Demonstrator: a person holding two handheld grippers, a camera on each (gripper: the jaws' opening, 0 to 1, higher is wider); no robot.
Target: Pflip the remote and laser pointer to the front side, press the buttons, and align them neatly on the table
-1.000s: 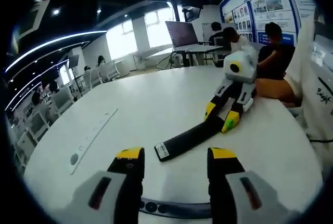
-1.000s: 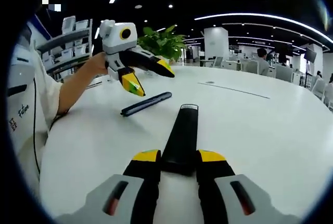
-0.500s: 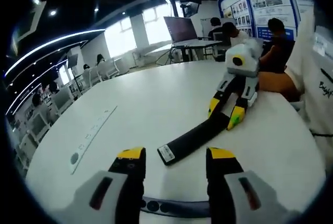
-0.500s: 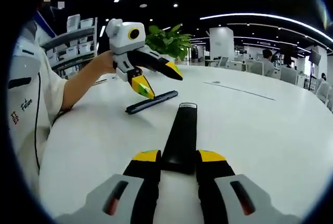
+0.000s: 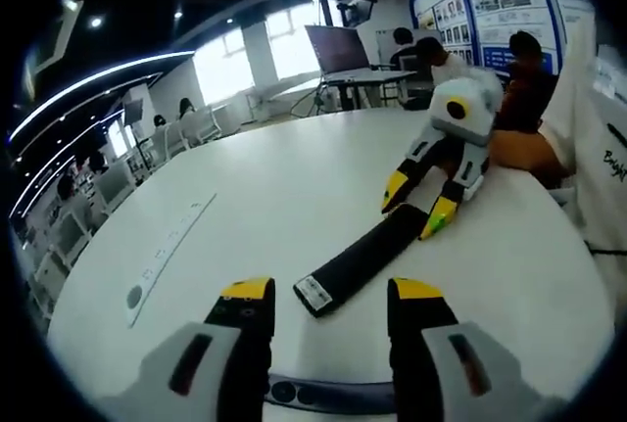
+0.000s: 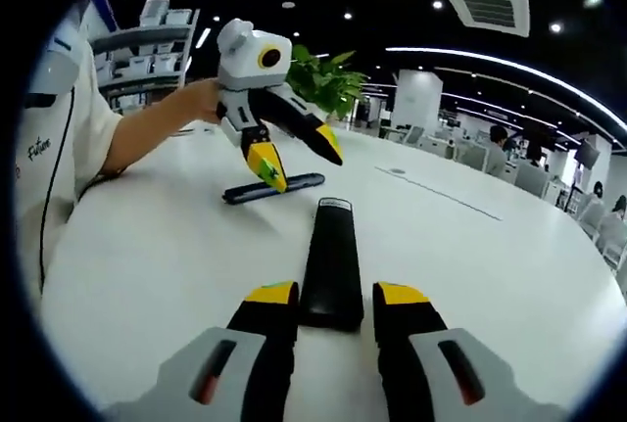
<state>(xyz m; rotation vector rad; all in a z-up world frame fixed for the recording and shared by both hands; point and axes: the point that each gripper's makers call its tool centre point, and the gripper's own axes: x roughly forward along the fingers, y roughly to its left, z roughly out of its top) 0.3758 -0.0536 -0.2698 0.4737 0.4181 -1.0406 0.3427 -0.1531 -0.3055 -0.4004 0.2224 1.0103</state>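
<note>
In the right gripper view, my right gripper [image 6: 333, 306] sits low over the round white table [image 6: 509, 285], its two yellow-tipped jaws spread, one on each side of the near end of the long flat black remote [image 6: 330, 263]. A thin gap shows between each jaw and the remote, so I am not pinching it; it lies flat on the table and runs straight away from me, with a small pale label at its far end. Just beyond that far end lies the slim dark laser pointer [image 6: 273, 188], set crosswise on the table. My left gripper [image 6: 299, 158] hangs over the pointer with its jaws parted, one yellow tip down close to it; I cannot tell whether it touches. Behind it are my forearm and white sleeve, then a green leafy plant [image 6: 328, 81].

In the left gripper view, my left gripper [image 5: 325, 306] has its jaws apart, and the dark pointer [image 5: 328, 392] crosses the bottom between them. Past the tips, the black remote [image 5: 362, 258] lies slantwise, label end towards me. At its far end stands my right gripper [image 5: 419, 207], jaws apart astride it. Off to the left a long white strip with a round dark spot [image 5: 167, 256] is set in the tabletop. Farther off, people sit at desks below blue wall posters.
</note>
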